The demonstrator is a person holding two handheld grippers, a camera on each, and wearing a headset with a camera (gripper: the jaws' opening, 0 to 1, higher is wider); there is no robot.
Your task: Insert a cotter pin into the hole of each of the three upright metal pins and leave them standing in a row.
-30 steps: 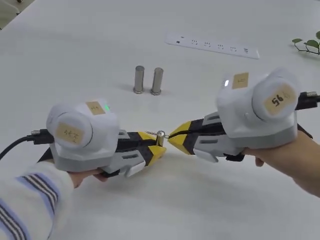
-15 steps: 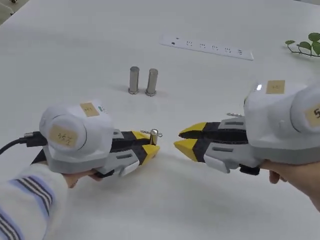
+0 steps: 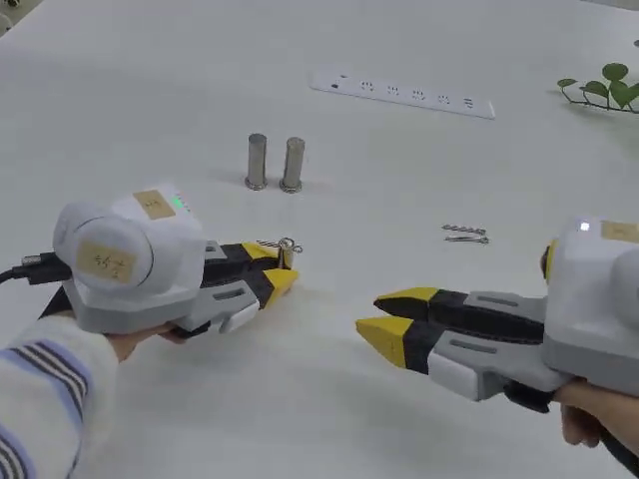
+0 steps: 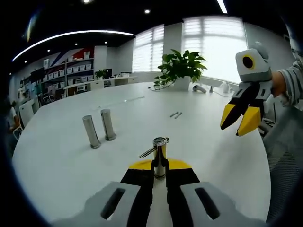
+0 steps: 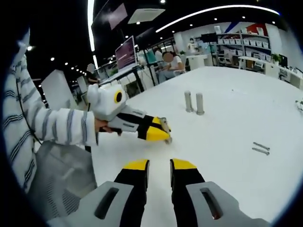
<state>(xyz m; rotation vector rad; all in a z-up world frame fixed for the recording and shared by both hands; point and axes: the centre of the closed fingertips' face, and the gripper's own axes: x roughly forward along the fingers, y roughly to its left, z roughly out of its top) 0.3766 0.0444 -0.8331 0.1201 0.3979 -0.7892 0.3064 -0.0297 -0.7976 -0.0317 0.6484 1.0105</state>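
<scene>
Your left hand-held gripper (image 3: 283,267): clamped on metal pin (image 4: 160,156), cotter pin (image 4: 147,152) fitted, apart from two standing pins (image 3: 257,162). Right hand-held gripper (image 3: 384,314): narrowly parted, empty. Risk: a tilted release topples the row.

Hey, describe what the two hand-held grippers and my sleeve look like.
Both the left hand-held gripper and right hand-held gripper have rounded white-grey housings, tan paper labels, and black jaws tipped yellow. A black cable leaves the left one. The sleeve is white with dark stripes.
</scene>
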